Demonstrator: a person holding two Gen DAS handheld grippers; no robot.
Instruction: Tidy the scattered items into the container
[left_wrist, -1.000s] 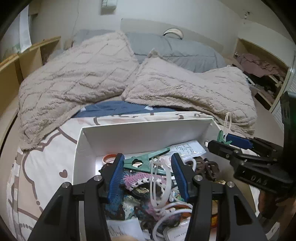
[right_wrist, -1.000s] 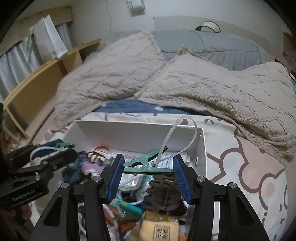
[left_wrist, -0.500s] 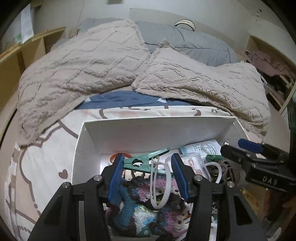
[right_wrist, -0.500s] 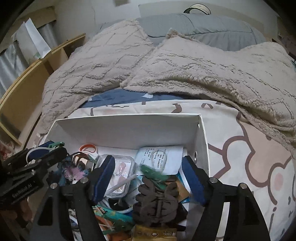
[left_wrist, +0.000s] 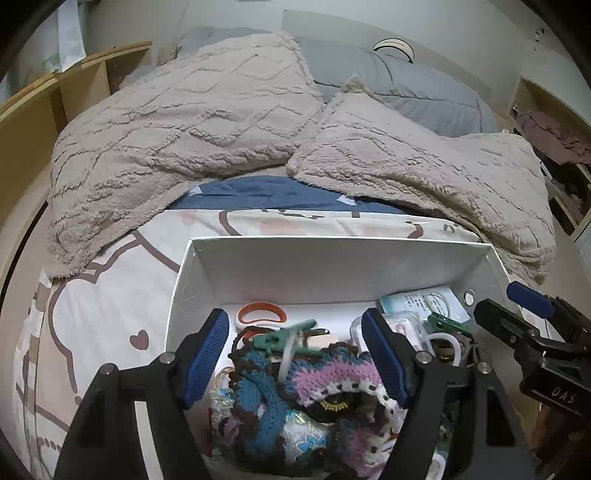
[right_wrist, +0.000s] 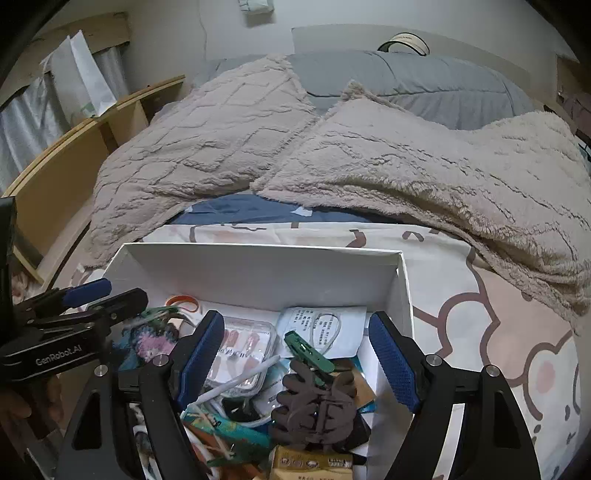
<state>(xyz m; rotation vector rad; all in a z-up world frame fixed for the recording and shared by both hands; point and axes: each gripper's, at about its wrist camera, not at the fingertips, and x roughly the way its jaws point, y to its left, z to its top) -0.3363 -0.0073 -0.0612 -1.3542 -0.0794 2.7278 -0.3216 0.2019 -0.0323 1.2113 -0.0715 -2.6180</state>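
A: What is hidden or cut off here?

B: The near side of the white box (left_wrist: 332, 266) is cut off by the lower edge in both views, and the two grippers cover part of the pile inside. Several small things at the bottom are too tangled to name.

A: How does the box look, and where is it?

B: It stands on the bed (right_wrist: 480, 332), on the patterned sheet, in front of the beige blanket (right_wrist: 406, 155). It is nearly full: a crocheted piece (left_wrist: 332, 376), a dark hair claw (right_wrist: 314, 402), a clear plastic case (right_wrist: 243, 347), and a green clip (right_wrist: 308, 352).

A: And the grippers?

B: The jaws of the left gripper (left_wrist: 295, 358) are spread. One second ago they pinched a green clip (left_wrist: 284, 334); now it lies in the box. The jaws of the right gripper (right_wrist: 297, 356) are also spread wide, holding nothing.
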